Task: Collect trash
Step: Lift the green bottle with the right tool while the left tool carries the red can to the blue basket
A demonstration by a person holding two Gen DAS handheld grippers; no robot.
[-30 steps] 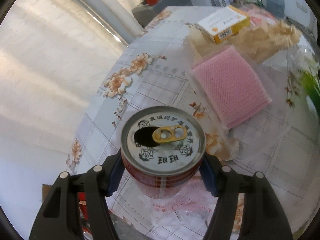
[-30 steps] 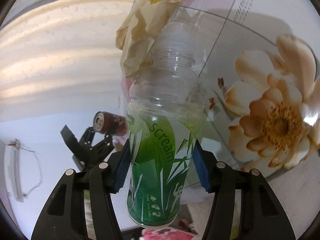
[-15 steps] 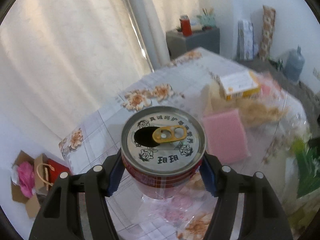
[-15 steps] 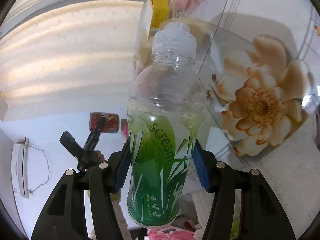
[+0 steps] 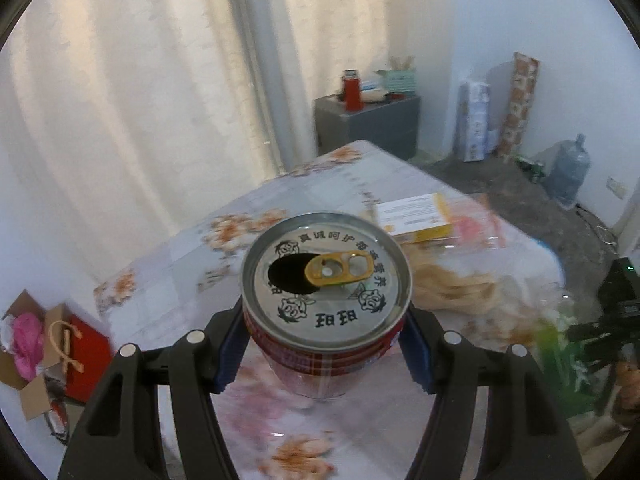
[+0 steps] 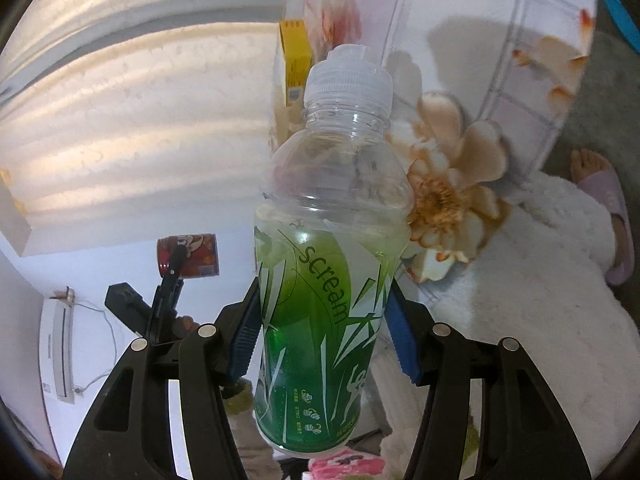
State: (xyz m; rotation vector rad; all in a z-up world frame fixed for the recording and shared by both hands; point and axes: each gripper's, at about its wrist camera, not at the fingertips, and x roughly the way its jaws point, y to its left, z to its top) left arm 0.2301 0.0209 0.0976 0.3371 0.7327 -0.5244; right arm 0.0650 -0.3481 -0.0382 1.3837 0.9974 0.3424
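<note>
trash is already in both grippers: the left gripper (image 5: 326, 350) is clamped on an opened red can (image 5: 326, 280) with its blue pads against the can's sides, and the right gripper (image 6: 324, 340) is clamped on a green-labelled plastic bottle (image 6: 332, 272), pads pressed to the label, cap still on. what has changed over the last second is the height and framing. a second ago the left wrist view looked steeply down with the can close over the floral tablecloth and a pink pad just behind it; now the can sits well above the table (image 5: 320, 188), the camera has tipped up, and the curtain, a grey cabinet and the far wall fill the view. the yellow-and-white box (image 5: 414, 216) and crumpled paper (image 5: 448, 284) stay on the cloth. in the right wrist view the bottle has drawn away from the paper and box it was nearly against, and the table edge and a slippered foot (image 6: 600, 200) now show. neither grip has shifted. my reading is that both pickups are done and the carry has begun; an open cardboard box (image 5: 28, 360) on the floor at the left may be the drop spot, though that is not certain. the box and paper remain to be collected.
</note>
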